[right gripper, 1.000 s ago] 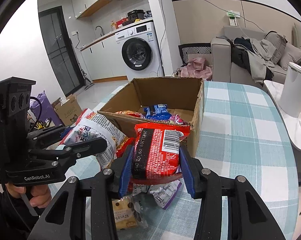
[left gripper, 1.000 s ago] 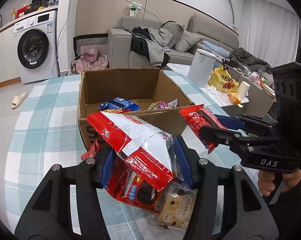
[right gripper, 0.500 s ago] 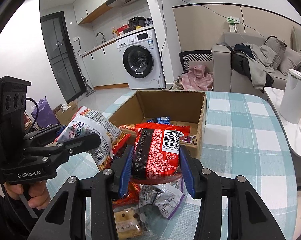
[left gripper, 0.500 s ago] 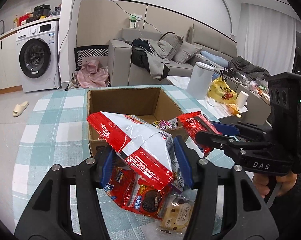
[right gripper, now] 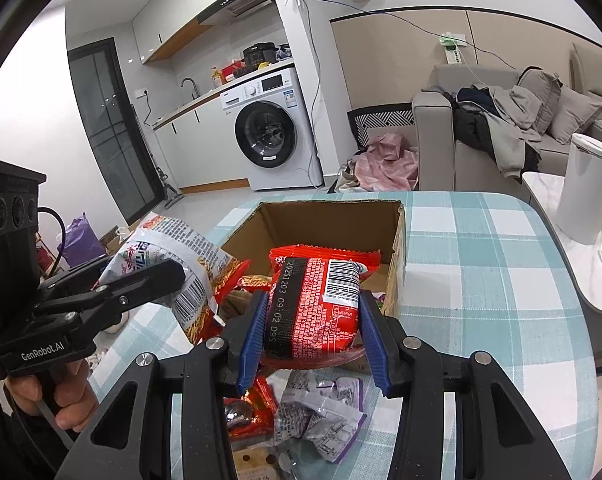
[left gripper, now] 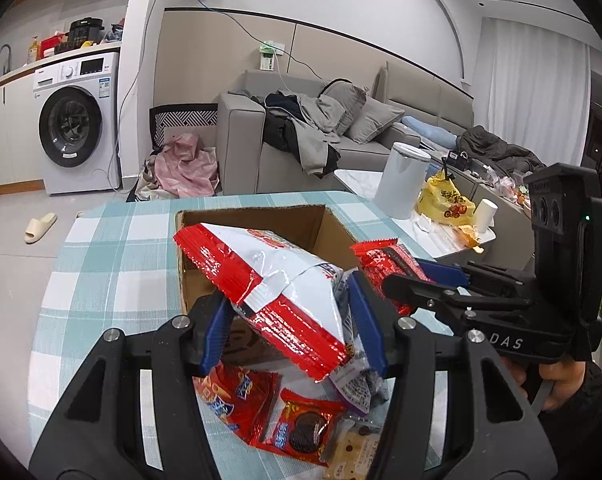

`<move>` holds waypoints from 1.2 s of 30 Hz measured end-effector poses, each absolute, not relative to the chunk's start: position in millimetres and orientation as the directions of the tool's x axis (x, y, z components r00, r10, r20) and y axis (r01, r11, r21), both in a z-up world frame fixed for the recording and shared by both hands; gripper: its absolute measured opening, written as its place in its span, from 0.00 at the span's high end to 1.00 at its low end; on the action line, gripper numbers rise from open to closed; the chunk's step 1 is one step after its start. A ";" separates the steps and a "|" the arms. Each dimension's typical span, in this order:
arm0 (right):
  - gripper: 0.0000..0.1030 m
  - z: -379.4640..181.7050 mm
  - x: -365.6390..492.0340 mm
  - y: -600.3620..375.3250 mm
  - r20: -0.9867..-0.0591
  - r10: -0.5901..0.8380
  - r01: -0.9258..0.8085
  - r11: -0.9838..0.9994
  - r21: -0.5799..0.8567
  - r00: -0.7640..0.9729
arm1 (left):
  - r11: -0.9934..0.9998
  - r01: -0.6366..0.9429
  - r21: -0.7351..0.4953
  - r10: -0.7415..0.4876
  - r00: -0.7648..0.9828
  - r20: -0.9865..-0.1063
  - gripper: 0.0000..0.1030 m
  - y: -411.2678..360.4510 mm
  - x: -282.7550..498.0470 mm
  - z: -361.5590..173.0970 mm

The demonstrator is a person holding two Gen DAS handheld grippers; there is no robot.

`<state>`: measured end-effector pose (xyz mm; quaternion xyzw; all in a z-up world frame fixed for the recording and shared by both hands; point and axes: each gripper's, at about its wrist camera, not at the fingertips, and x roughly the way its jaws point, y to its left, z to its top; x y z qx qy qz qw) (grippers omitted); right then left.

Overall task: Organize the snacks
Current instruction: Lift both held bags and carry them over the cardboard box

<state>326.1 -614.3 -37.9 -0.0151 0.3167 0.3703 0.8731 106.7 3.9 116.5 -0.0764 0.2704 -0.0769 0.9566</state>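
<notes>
My left gripper [left gripper: 289,326] is shut on a large red and white snack bag [left gripper: 277,284], held up in front of the open cardboard box [left gripper: 253,216]. My right gripper [right gripper: 311,330] is shut on a red noodle packet [right gripper: 321,300], held above the near edge of the box [right gripper: 333,216]. Each gripper shows in the other's view: the right gripper [left gripper: 421,280] with its red packet [left gripper: 385,260], the left gripper [right gripper: 141,276] with its bag [right gripper: 173,256]. Loose snacks lie on the table below: red cookie packs [left gripper: 261,412], a purple wrapper [right gripper: 321,416].
The box stands on a table with a teal checked cloth [right gripper: 481,280]. A white canister [right gripper: 585,188] stands on a side table to the right, with a yellow bag [left gripper: 445,200]. A sofa [left gripper: 321,132] and a washing machine [right gripper: 269,128] are behind.
Both grippers have risen and drawn back with their packets still held. The box now looks smaller and farther, and its contents are hidden behind the held packets.
</notes>
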 end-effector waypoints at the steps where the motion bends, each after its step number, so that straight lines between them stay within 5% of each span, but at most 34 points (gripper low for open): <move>1: 0.56 -37.3 328.1 -613.7 -0.562 0.639 -0.654 0.726 0.212 0.526 | 0.977 0.105 -0.188 -0.188 0.842 -0.506 0.49 4.6 111.4 117.9; 36: 0.56 -58.4 398.4 -579.3 -0.599 0.621 -0.597 0.753 0.276 0.506 | 0.984 0.042 -0.171 -0.130 0.826 -0.548 0.49 24.7 236.9 63.9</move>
